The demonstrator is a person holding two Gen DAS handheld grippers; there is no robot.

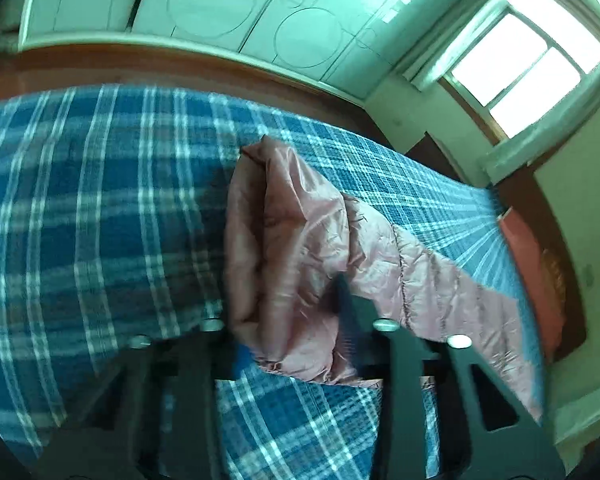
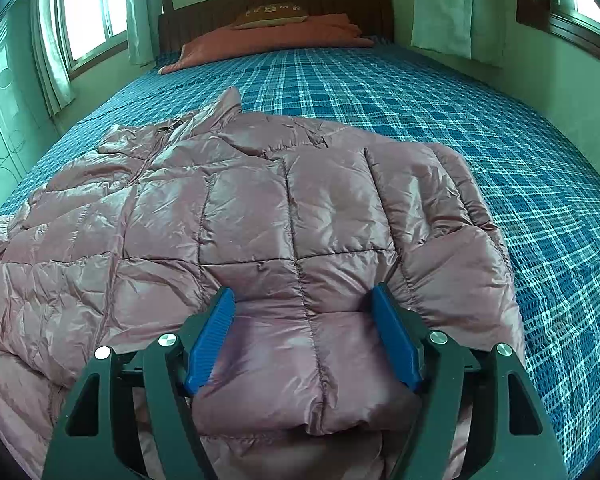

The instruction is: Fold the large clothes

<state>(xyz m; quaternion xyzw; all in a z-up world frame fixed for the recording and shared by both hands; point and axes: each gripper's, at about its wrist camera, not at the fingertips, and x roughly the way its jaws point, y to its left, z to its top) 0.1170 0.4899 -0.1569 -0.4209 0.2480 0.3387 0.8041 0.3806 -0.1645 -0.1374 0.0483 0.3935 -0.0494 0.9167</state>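
Right wrist view: our right gripper [image 2: 303,334] is spread wide, jaws straddling the pink puffer jacket [image 2: 236,216] hem (nothing pinched); its long axis runs away toward the pillow [image 2: 272,14]. Our left gripper [image 1: 296,336] is clamped on a lifted sleeve [image 1: 296,248] over the plaid bedspread [image 1: 80,200].

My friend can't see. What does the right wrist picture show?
A shiny pink quilted puffer jacket lies spread on a blue plaid bedspread. The right hand-held gripper is open over its near edge.

Plaid bed [image 2: 420,92] under pink jacket [image 2: 260,208]
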